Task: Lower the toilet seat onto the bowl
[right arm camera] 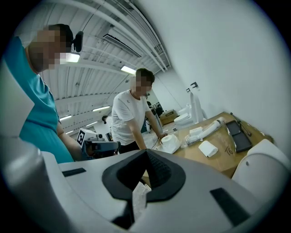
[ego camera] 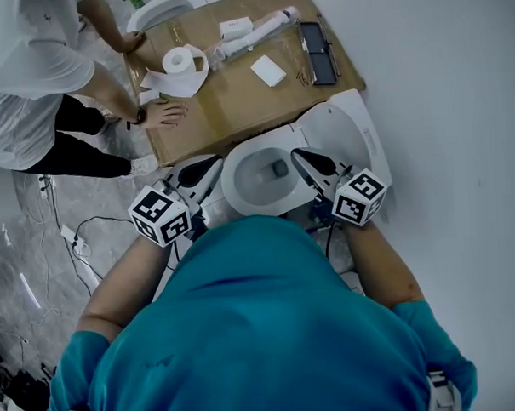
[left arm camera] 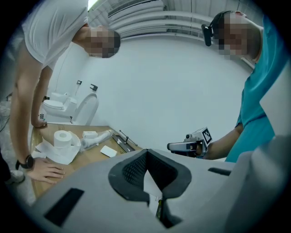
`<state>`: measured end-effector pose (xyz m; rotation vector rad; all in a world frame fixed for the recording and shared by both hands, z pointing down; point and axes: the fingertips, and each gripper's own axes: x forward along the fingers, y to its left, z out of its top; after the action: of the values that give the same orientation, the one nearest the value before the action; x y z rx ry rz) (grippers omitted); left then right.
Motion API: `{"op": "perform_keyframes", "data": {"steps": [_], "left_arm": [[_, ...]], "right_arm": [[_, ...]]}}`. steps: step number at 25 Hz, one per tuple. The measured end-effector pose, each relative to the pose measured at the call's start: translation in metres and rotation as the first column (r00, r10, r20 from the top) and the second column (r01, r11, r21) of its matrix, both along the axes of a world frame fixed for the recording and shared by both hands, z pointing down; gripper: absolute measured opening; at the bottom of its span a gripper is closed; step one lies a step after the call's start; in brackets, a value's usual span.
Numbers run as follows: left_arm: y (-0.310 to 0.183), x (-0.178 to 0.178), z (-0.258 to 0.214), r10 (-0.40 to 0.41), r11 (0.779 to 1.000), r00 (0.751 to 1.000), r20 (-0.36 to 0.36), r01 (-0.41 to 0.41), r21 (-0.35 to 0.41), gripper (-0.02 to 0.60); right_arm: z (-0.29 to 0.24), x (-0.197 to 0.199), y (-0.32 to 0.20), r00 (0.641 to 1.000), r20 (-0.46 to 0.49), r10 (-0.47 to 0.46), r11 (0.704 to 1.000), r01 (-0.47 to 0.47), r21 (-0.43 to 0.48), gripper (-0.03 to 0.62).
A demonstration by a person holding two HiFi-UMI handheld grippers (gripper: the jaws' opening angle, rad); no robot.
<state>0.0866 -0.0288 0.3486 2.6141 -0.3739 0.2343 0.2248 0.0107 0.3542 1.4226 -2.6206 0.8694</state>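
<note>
Head view: clenched and empty, left gripper (ego camera: pixel 211 166) and right gripper (ego camera: pixel 298 155) flanking the toilet bowl (ego camera: pixel 235 189), toilet seat (ego camera: pixel 346 124) raised beyond.

**Bowl** (ego camera: pixel 255 180): white, oval, open upward, lying just above the middle of the head view. A dark drain opening (ego camera: pixel 279 168) sits in its basin, toward 2 o'clock.

**Toilet seat** (ego camera: pixel 346 130): white and glossy, raised clear of the bowl. It stands open on the bowl's 2 o'clock side, with its free end reaching toward 1 o'clock. Seat and lid cannot be told apart. In the right gripper view its rounded white surface (right arm camera: pixel 263 169) shows at 4 o'clock.
</note>
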Motion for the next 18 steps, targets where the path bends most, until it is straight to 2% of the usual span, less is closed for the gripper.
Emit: {"op": "perform_keyframes", "data": {"steps": [8,18], "left_arm": [[0.0022,0.0005,0.0015,0.016,1.000,1.000,0.009,-0.016,0.001,-0.006],[0.0034,0.0022,-0.0039,0.030,0.999,0.999,0.013,-0.030,0.011,-0.006]], "right_arm": [[0.0015,0.0072,0.0005,1.000,-0.002,0.021,1.000,-0.021,-0.002,-0.002],[-0.0016,0.0044,0.0031,0.999,-0.037,-0.009,1.000,0.009,0.000,-0.003]]}}
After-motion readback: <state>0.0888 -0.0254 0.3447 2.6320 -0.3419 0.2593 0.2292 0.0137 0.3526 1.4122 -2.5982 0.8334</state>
